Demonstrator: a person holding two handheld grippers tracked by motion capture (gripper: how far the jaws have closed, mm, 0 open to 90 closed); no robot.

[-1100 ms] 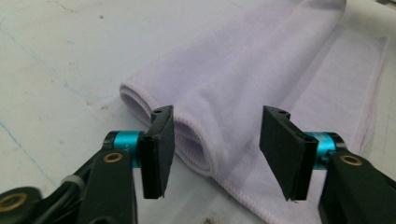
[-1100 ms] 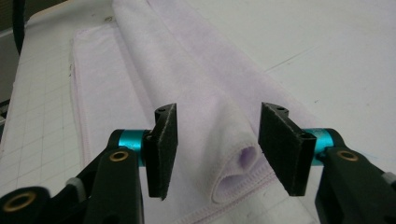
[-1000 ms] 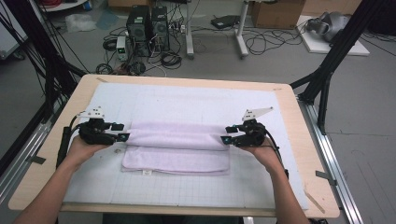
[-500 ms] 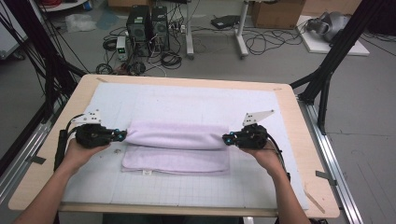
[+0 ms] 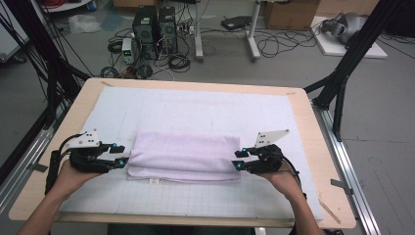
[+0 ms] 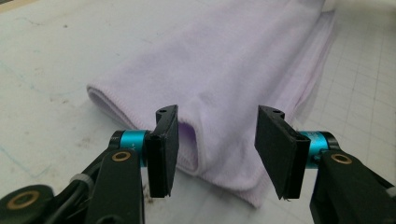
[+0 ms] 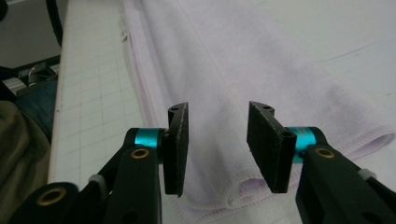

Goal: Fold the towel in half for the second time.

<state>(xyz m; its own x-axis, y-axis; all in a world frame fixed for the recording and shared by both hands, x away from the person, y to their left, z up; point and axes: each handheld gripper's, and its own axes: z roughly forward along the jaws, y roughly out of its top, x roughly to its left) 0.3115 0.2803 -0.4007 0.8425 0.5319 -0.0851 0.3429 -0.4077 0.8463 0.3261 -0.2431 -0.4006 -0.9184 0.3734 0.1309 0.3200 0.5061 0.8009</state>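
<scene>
A folded lilac towel [image 5: 183,155] lies across the middle of the white gridded mat [image 5: 195,110] that covers the counter [image 5: 323,147]. You hold a gripper at each short end of it.

Your left gripper [image 5: 121,161] sits at the towel's left end. In the left gripper view its jaws are spread and have just been opening; the towel's rounded fold lies just ahead of them and partly between them, with neither pad [image 6: 164,151] pressing on the cloth. Nothing is pinched.

Your right gripper [image 5: 238,160] sits at the towel's right end. In the right gripper view its jaws are likewise spread and have just been opening, and the stitched hem and stacked layers [image 7: 243,191] lie between and just below them, untouched by the pads.

The risks from here, as a judgement: if you close now, either pair of jaws may catch only the top layer, since several edges are stacked at each end, and lifting would then pull the fold apart. If one side grips before the other, the towel may drag sideways and skew on the mat. Jaws held too high may close on air; too low, and they may snag the mat.
</scene>
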